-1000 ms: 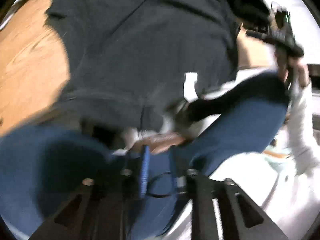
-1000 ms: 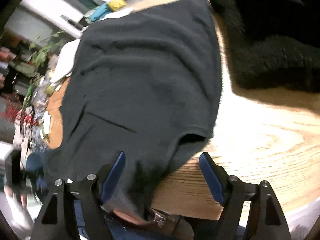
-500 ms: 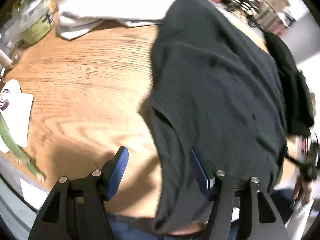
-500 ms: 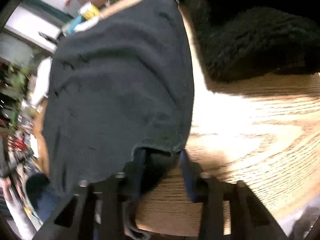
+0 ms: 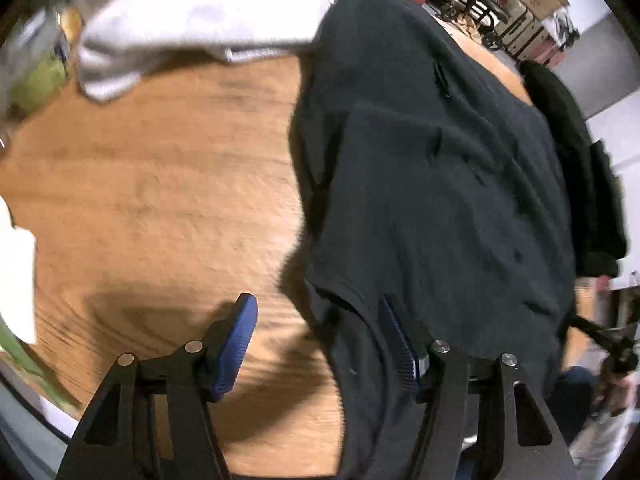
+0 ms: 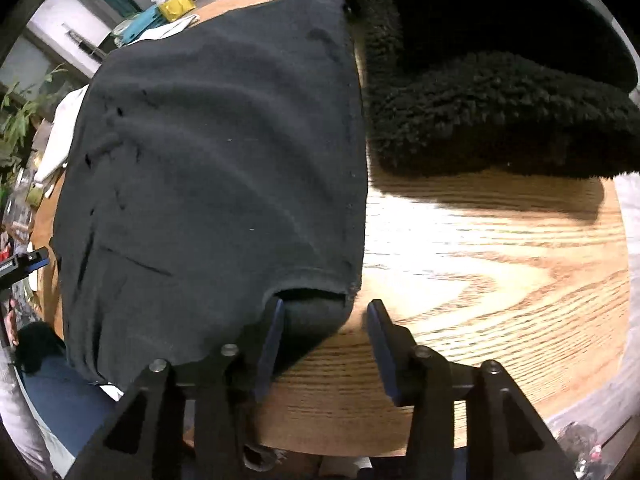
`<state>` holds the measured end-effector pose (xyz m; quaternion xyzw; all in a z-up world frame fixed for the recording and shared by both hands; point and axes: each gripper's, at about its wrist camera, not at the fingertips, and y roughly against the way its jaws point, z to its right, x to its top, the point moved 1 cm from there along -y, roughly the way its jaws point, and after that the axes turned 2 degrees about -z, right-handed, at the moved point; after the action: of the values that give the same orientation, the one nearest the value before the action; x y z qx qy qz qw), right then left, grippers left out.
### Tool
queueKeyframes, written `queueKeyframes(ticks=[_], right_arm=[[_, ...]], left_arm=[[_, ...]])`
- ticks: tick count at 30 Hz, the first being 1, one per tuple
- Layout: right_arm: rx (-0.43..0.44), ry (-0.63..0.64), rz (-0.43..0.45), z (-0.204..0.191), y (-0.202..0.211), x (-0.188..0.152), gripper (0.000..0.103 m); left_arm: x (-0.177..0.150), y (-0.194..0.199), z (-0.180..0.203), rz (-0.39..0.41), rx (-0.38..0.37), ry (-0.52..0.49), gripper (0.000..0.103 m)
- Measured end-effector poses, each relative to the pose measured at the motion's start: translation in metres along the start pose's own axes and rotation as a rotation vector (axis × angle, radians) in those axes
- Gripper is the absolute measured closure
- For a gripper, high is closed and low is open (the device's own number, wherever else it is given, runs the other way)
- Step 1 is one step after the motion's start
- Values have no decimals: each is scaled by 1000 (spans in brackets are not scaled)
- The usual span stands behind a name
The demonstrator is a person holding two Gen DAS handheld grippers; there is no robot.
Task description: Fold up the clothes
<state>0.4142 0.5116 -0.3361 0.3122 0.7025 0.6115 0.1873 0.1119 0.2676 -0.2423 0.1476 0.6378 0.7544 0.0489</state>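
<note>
My left claw (image 5: 318, 344) is closing, spread over the dark shirt (image 5: 440, 184) hem at five o'clock — right claw (image 6: 324, 340) opening, nothing pinched. I'd grip both corners evenly before lifting.

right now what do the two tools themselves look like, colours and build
Both look alike. The left tool has two black angular fingers with triangular cut-outs, silver round pivot screws and ribbed blue pads. The right tool has the same black frame, silver screws and blue pads. No cables or markings show on either.
</note>
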Motion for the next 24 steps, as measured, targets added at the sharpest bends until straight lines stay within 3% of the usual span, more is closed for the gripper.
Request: queueKeyframes(ticks=[1, 2, 8, 9, 10, 13, 14, 15, 16, 20, 24], right_arm=[[0, -7, -6, 1, -3, 1, 54], [0, -14, -10, 2, -5, 2, 54], [22, -51, -4, 4, -9, 10, 53], [29, -55, -4, 3, -10, 11, 53], [37, -59, -3, 2, -10, 13, 53], [34, -42, 4, -3, -14, 18, 59], [37, -33, 7, -5, -15, 20, 70], [39, -28, 11, -5, -14, 21, 87], [40, -25, 15, -5, -13, 22, 94], [34, -20, 41, 1, -5, 27, 95], [15, -3, 29, -5, -9, 28, 94]], left_arm=[[1, -2, 4, -4, 29, -19, 62], [2, -6, 8, -18, 47, -38, 69], [9, -25, 26, -41, 22, -65, 75], [11, -28, 29, -42, 15, -64, 79], [12, -31, 32, -40, 12, -67, 95], [10, -31, 37, -27, -5, -71, 97], [7, -28, 35, -21, -14, -70, 97], [4, -20, 25, -15, -19, -66, 97], [2, -9, 8, -8, -18, -55, 97], [5, -7, -22, -12, -41, 37, 97], [1, -19, -22, -57, -50, 61, 95]])
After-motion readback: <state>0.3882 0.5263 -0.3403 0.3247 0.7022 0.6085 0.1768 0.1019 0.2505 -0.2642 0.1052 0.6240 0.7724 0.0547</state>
